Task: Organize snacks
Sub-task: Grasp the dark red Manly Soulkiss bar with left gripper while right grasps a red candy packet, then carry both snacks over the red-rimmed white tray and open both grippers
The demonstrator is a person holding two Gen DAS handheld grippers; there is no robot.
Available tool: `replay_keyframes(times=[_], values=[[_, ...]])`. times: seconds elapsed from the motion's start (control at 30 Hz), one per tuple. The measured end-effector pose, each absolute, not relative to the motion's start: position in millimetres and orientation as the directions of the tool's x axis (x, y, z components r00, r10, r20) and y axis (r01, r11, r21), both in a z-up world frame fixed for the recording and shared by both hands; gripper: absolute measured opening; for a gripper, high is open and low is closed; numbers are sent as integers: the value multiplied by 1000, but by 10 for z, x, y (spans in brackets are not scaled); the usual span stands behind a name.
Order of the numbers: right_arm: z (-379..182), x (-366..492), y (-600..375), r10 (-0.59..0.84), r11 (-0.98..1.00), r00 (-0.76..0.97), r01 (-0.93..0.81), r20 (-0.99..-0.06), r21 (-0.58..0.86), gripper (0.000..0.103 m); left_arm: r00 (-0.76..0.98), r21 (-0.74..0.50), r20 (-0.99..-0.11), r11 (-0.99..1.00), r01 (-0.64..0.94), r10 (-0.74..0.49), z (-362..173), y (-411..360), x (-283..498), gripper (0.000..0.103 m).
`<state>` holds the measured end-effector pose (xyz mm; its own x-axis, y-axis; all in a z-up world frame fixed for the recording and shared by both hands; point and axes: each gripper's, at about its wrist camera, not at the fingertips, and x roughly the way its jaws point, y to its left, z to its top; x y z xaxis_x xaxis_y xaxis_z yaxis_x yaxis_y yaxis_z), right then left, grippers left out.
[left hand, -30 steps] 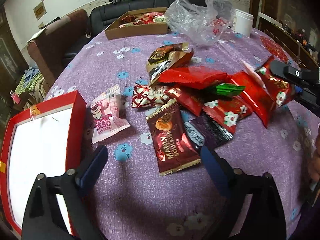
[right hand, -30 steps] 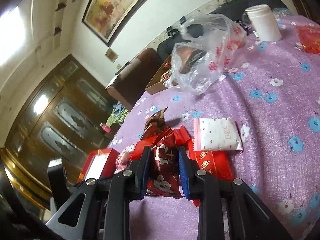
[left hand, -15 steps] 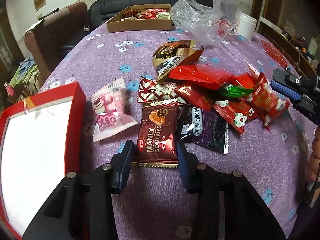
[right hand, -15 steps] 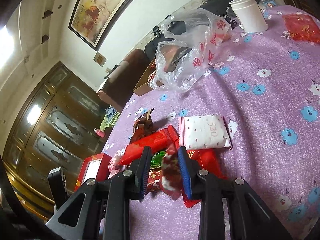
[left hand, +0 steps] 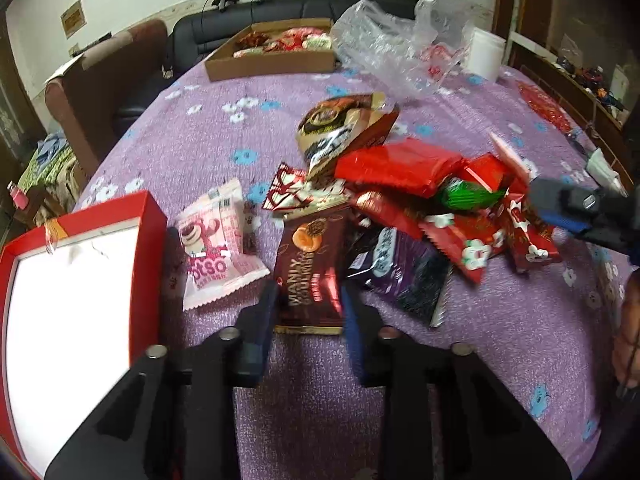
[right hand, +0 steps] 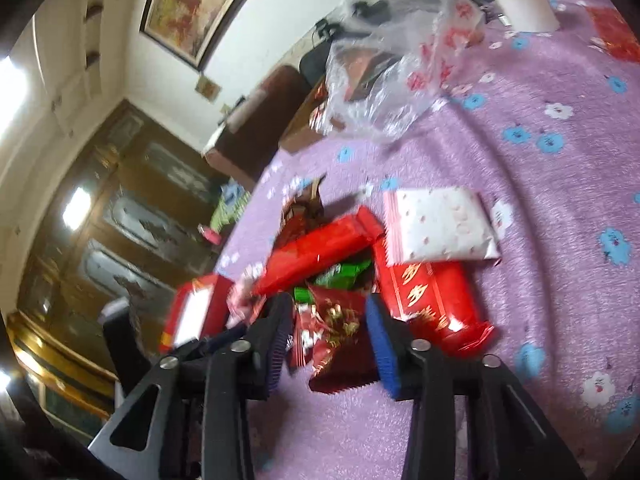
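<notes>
Several snack packets lie in a heap on the purple flowered tablecloth (left hand: 200, 148). My left gripper (left hand: 309, 292) is closing, and its pads press both long edges of the brown Manly packet (left hand: 312, 256), which lies flat. A pink packet (left hand: 218, 240) sits to its left, a dark purple packet (left hand: 400, 268) to its right. My right gripper (right hand: 328, 304) is opening. A dark red flowered packet (right hand: 340, 344) lies loose between its jaws, clear of the pads. The right gripper (left hand: 576, 208) also shows at the heap's right side in the left wrist view.
A red box with a white inside (left hand: 154, 240) stands at the left. At the far side are a cardboard tray of snacks (left hand: 272, 66), a crumpled plastic bag (left hand: 392, 48) and a white jar (left hand: 486, 54). A white dotted packet (right hand: 440, 224) and a red gold-lettered packet (right hand: 432, 300) lie at the right.
The left jaws came in from wide open onto the brown packet's edges. The right jaws, which were shut on the dark red flowered packet, have spread and the packet has dropped onto the cloth.
</notes>
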<state>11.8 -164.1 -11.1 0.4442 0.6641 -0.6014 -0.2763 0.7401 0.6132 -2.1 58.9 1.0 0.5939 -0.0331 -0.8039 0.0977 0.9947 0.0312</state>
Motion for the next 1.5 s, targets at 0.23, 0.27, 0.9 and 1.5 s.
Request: replay_keyframes(times=[0.23, 0.27, 0.9, 1.5], values=[[-214, 84, -1407, 556, 831, 450, -307, -699, 464, 45, 606, -13, -791, 993, 115, -81, 45, 647, -38, 16], [-227, 71, -1369, 534, 845, 456, -317, -712, 430, 41, 607, -17, -790, 993, 115, -84, 48, 648, -41, 16], [-30, -16, -1368, 674, 739, 444, -428, -591, 521, 34, 647, -199, -727, 972, 121, -229, 241, 926, -333, 7], [-24, -162, -1133, 682, 726, 437, -505, -587, 467, 34, 760, -162, -626, 982, 92, -174, 762, 1321, -1019, 7]])
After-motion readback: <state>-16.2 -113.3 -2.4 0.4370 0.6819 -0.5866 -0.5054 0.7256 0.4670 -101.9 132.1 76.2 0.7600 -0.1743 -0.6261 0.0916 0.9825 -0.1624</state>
